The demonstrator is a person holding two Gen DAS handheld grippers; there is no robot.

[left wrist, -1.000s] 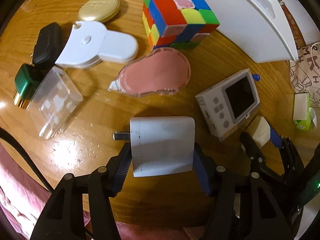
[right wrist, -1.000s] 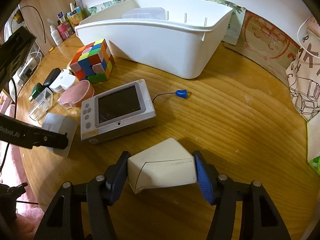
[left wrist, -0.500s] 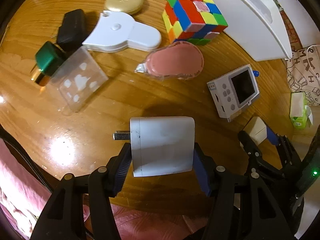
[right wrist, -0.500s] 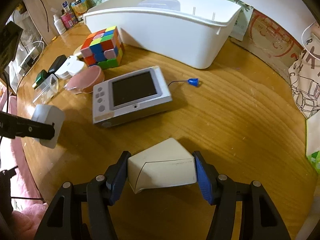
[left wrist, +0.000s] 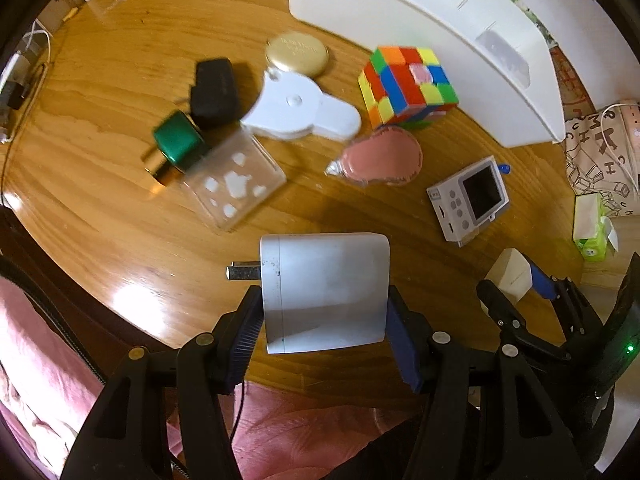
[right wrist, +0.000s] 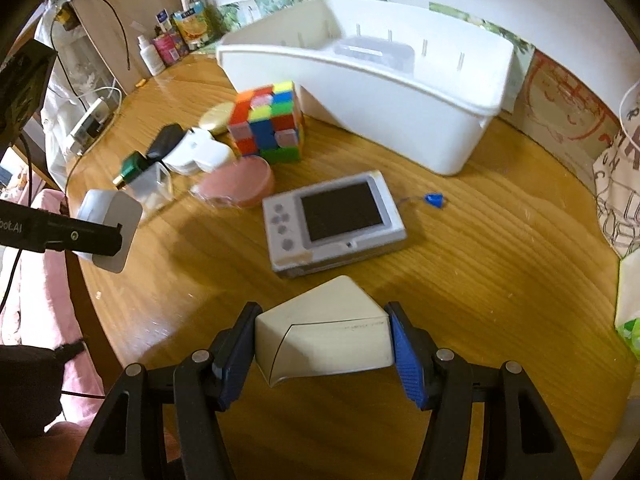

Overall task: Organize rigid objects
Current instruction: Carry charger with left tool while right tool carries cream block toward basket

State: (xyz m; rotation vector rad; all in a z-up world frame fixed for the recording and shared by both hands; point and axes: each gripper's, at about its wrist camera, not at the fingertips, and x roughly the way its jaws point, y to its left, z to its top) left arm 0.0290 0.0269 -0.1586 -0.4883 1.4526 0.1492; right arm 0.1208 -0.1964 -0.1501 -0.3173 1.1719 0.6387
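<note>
White plastic throughout the load: left gripper [left wrist: 324, 320] clamped on a white charger block [left wrist: 325, 292], prongs pointing left, held above the near edge of the wooden table [left wrist: 120, 80]; right gripper [right wrist: 322, 344] clamped on a cream wedge-shaped box [right wrist: 324, 332], held over the near middle of the table. Both pieces carried clear of the surface, jaws pressed flat against opposite sides of each. Probable destination: the white bin [right wrist: 400, 120] at the far side, already holding a clear lidded case. Left on the table between grippers and bin: a colour cube [right wrist: 268, 120] just beside the bin wall, a pink tape dispenser [right wrist: 240, 184], a handheld console [right wrist: 334, 222] with a blue-tipped cord, a white flat dispenser [left wrist: 300, 114], a gold compact [left wrist: 297, 53], a black case [left wrist: 214, 92], a green-capped bottle [left wrist: 176, 146] and a clear box [left wrist: 234, 182], these last few packed touching or nearly so. Hazards from here: smooth, hard faces on both held pieces, so slip or rotation likely under a quick swing or a loosened squeeze; wedge box gripped across tapering sides, hence prone to squeezing out forward. Low transit toward the bin risks clipping the cube or console and scattering the cluster. Simultaneous approach of both grippers to the bin risks collision between them. Release above the rim risks a hard drop onto the clear case, or a bounce off the rim onto the table.
</note>
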